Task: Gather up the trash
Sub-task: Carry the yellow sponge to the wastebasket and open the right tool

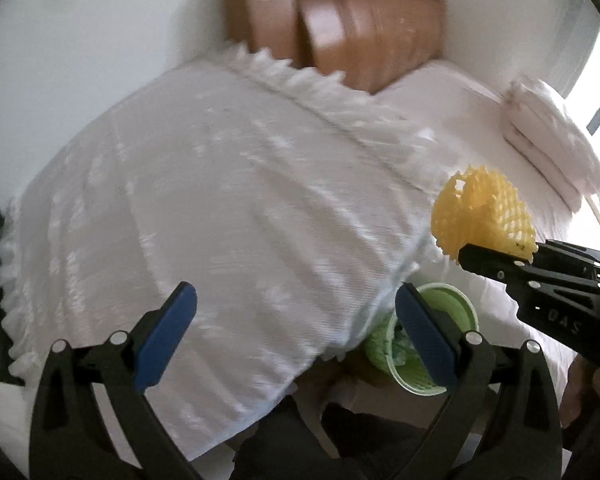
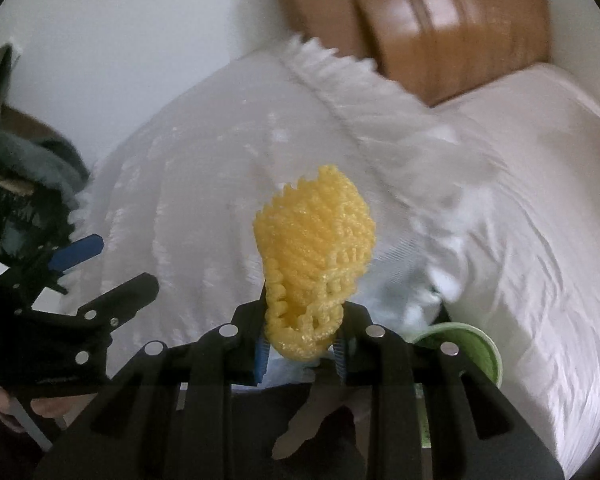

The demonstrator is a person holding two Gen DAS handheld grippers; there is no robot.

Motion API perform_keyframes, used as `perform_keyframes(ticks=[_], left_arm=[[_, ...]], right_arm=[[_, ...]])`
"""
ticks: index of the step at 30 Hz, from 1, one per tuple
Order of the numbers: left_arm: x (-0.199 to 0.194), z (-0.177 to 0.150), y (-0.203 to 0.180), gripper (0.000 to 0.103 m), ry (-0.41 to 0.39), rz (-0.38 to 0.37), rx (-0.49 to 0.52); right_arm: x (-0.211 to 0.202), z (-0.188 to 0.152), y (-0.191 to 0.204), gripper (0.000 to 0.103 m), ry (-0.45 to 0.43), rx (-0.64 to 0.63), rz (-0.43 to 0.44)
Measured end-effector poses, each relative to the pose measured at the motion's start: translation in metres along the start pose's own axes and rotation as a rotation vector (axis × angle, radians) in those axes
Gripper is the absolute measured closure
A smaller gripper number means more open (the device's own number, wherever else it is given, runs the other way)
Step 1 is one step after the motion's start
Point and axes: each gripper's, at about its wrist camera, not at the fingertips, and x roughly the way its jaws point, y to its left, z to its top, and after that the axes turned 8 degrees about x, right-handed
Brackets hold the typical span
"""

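My right gripper point(image 2: 300, 344) is shut on a yellow foam net sleeve point(image 2: 316, 256) and holds it in the air above the bed; it also shows in the left wrist view point(image 1: 484, 216), held by the right gripper point(image 1: 496, 258) at the right. My left gripper point(image 1: 296, 332) is open and empty, with blue pads, low over the bed's near edge. A green mesh bin point(image 1: 432, 340) with some trash inside stands just below the right finger of the left gripper. Its rim shows in the right wrist view point(image 2: 476, 344), below and right of the sleeve.
A bed with a white textured, fringed blanket point(image 1: 228, 200) fills both views. A brown wooden headboard point(image 1: 364, 20) is at the far end. White pillows point(image 1: 548, 140) lie at the right. Dark items point(image 2: 24, 168) sit at the left.
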Motion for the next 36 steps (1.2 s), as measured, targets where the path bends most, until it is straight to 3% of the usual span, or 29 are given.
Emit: perform_keyframes(ticks=[8, 15, 21, 27, 32, 36], left_arm=[[0.002, 0.01, -0.067, 0.008, 0.011, -0.037, 0.13], [0.017, 0.006, -0.12, 0.008, 0.061, -0.077, 0.262], [0.025, 0.005, -0.154, 0.008, 0.084, -0.132, 0.341], [0.078, -0.008, -0.203, 0.008, 0.169, -0.221, 0.462], [0.116, -0.019, -0.232, 0.008, 0.232, -0.203, 0.518], [0.121, -0.025, -0.236, 0.008, 0.251, -0.202, 0.525]], right_arm=[[-0.036, -0.04, -0.075, 0.076, -0.061, 0.106, -0.059], [-0.045, -0.095, -0.149, 0.076, -0.012, 0.252, -0.168], [-0.05, -0.135, -0.187, 0.076, 0.018, 0.352, -0.199], [-0.026, -0.161, -0.217, 0.076, 0.06, 0.392, -0.207], [0.003, -0.17, -0.231, 0.076, 0.131, 0.419, -0.219], [0.029, -0.178, -0.242, 0.076, 0.184, 0.437, -0.215]])
